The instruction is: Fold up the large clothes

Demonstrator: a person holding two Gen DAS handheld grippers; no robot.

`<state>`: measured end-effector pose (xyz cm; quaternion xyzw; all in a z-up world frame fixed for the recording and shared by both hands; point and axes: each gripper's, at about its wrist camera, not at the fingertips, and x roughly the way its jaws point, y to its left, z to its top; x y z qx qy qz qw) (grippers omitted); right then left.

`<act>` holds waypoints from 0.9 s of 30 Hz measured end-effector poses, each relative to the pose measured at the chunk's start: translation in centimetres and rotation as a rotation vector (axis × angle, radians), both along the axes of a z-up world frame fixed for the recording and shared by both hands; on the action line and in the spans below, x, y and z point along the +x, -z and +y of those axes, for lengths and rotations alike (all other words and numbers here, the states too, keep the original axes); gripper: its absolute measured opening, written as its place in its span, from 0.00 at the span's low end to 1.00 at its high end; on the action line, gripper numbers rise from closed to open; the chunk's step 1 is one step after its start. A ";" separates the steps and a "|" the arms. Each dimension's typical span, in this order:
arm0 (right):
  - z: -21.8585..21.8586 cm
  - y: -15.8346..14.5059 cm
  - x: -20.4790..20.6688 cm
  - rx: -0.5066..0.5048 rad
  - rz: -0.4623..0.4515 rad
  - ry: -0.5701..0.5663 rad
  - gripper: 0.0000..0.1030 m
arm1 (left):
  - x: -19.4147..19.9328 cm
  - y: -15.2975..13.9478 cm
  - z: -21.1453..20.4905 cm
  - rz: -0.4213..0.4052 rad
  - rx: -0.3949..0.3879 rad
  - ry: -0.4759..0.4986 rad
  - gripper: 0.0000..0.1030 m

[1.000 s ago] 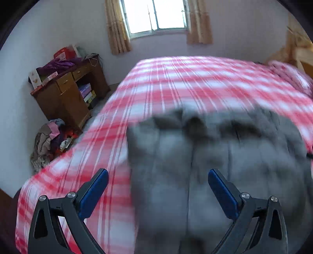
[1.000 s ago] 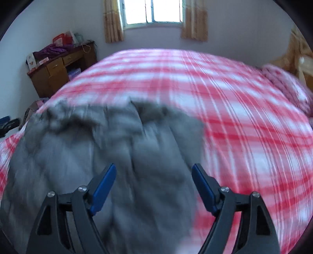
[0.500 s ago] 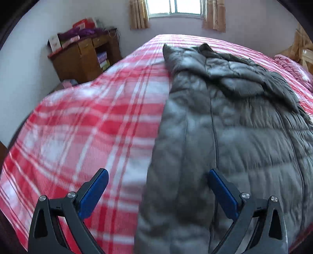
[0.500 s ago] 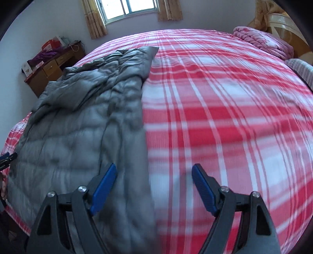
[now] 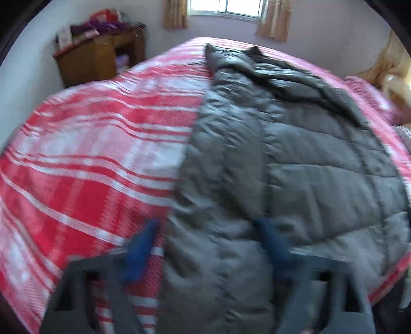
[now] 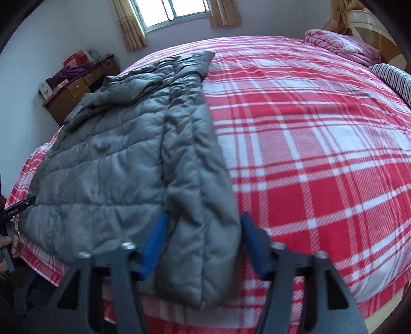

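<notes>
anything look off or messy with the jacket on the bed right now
Nothing is damaged or spilled. The grey quilted puffer jacket lies spread on the red-and-white plaid bedspread, but its collar end by the window is rumpled and bunched, not flat. Both grippers, left and right, are open.

I'm in a home bedroom: a bed [image 6: 321, 144] with red plaid cover, curtained window [image 6: 174, 12], cluttered wooden dresser [image 6: 77, 90], folded pink quilt [image 6: 341, 46].
</notes>
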<state>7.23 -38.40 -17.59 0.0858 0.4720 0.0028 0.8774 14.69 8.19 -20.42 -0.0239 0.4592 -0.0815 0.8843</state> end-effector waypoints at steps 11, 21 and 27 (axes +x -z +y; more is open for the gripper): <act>0.4 -6.0 -3.1 0.170 -0.177 -0.032 0.08 | -3.8 -9.2 1.4 -0.147 -0.226 0.100 0.04; -0.3 -18.7 -4.9 0.246 -0.450 -0.085 0.07 | -2.3 -20.1 2.9 -0.337 -0.285 0.138 0.04; -1.2 -17.7 6.1 0.135 -0.452 -0.013 0.07 | 9.9 -17.3 -0.3 -0.340 -0.149 0.125 0.04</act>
